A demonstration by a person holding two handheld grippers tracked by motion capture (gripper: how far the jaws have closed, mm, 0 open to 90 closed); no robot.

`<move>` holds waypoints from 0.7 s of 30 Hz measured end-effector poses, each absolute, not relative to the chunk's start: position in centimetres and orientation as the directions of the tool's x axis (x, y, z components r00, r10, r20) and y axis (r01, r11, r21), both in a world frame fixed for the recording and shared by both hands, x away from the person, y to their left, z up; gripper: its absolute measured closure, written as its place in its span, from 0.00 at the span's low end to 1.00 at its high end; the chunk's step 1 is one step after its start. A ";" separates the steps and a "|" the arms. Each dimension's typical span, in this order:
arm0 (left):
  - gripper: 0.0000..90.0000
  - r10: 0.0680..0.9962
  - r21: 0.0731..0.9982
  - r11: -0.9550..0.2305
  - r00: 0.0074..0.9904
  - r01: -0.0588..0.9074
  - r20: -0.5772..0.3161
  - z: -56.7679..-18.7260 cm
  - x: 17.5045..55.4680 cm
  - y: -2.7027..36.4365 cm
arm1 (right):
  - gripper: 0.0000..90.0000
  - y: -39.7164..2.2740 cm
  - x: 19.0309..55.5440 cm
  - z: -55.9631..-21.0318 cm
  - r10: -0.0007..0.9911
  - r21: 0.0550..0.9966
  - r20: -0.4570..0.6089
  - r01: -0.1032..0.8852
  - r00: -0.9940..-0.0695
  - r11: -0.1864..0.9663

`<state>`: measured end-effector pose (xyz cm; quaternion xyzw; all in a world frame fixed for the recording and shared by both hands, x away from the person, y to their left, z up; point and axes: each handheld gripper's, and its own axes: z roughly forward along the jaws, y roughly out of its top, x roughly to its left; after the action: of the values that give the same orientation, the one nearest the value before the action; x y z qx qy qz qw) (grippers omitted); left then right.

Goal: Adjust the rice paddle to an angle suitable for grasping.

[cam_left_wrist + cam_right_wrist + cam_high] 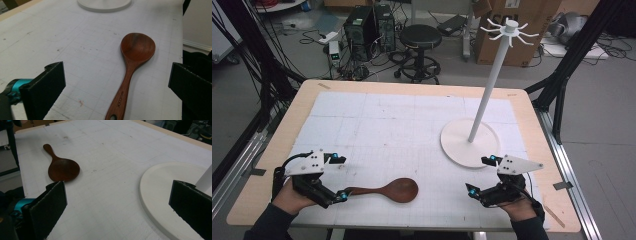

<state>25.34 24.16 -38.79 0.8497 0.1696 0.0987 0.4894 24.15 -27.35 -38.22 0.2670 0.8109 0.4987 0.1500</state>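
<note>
Two released grippers, left gripper (pixel 338 176) and right gripper (pixel 478 174), flanking one wooden spoon (pixel 388 190), beside one white stand (pixel 470 142).

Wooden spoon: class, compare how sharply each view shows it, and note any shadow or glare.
High view: wooden spoon small, soft-edged, faint shadow. Left gripper view: spoon crisp, handle lettering visible, mild sheen on the bowl. Right gripper view: spoon dark, slightly blurred.

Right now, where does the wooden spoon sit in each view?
High view: wooden spoon lies low centre, bowl rightward, handle toward the left gripper.
Left gripper view: centre-right, handle between the open jaws.
Right gripper view: upper left.
Shared landmark: the white stand base.
</note>
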 end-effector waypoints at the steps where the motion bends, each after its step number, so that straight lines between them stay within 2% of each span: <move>1: 0.02 0.375 0.860 -0.472 0.927 0.192 -0.001 -38.7 25.4 24.1 | 0.00 -27.4 24.1 -38.3 0.583 0.887 0.021 0.284 -0.812 0.363; 21: 0.03 0.284 0.693 -0.696 0.958 0.191 0.022 -37.2 26.7 21.5 | 0.00 -27.6 24.1 -38.4 0.577 0.884 0.023 0.286 -0.816 0.370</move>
<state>26.66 21.48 -37.18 0.9186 0.1292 0.0637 0.3680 24.13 -27.63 -38.37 0.2649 0.8144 0.4950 0.1469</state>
